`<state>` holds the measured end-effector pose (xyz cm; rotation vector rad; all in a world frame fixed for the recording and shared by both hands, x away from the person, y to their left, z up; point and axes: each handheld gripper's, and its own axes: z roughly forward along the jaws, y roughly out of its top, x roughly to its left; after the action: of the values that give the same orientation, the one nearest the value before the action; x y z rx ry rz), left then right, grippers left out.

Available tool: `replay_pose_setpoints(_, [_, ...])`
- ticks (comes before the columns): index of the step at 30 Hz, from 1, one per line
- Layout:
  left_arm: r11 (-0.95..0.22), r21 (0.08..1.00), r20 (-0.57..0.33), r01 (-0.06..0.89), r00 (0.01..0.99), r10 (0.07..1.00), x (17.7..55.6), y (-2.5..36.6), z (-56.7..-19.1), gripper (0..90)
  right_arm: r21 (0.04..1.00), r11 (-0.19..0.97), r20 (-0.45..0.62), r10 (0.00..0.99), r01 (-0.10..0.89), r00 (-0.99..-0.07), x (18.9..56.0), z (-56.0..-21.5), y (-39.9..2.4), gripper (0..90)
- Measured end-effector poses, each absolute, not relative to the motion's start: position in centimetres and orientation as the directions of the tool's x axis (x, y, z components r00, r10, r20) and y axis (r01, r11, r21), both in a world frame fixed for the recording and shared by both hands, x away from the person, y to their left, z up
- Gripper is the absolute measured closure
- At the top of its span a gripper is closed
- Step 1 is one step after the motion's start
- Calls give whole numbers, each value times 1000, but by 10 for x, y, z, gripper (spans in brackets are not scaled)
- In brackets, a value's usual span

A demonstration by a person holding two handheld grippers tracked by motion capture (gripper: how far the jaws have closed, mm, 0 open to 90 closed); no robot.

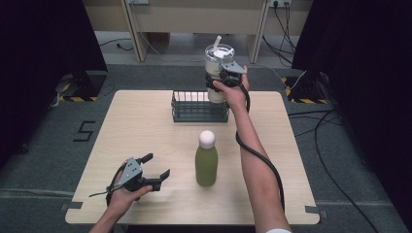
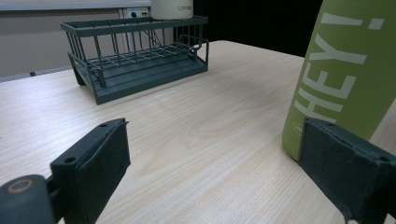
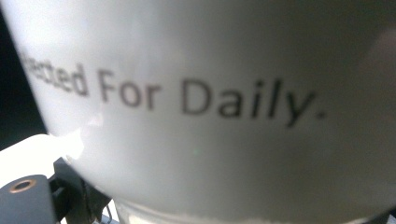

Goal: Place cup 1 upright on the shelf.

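Observation:
A white tumbler (image 1: pixel 216 60) with a clear lid and a straw is held at the far right end of the dark wire rack (image 1: pixel 199 108), its base about level with the rack's top rail. My right gripper (image 1: pixel 224 77) is shut on its side. In the right gripper view its printed wall (image 3: pixel 210 93) sits close up. A green bottle (image 1: pixel 206 160) with a white cap stands upright mid-table. My left gripper (image 1: pixel 158 165) rests open near the front left, its jaws pointing at the bottle (image 2: pixel 345 70). The rack (image 2: pixel 135 56) and the tumbler's base (image 2: pixel 172 7) lie beyond.
The wooden table (image 1: pixel 145 131) is bare between the rack and the bottle. The right gripper's black cable (image 1: pixel 262 160) trails along the forearm. Dark curtains stand at both sides, and cables lie on the floor to the right.

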<state>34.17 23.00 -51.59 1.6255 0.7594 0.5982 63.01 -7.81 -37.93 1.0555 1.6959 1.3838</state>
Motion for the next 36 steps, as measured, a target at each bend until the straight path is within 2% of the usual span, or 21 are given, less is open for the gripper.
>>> replay_pose_setpoints(19, [-108, 982, -20, 152, 659, 752, 341, 230, -516, 83, 982, 109, -30, 895, 154, -445, 627, -380, -72, 93])
replay_pose_setpoints(36, [-107, 983, -20, 152, 659, 752, 341, 231, -515, 84, 973, 117, -21, 900, 197, -435, 633, -398, -71, 92])
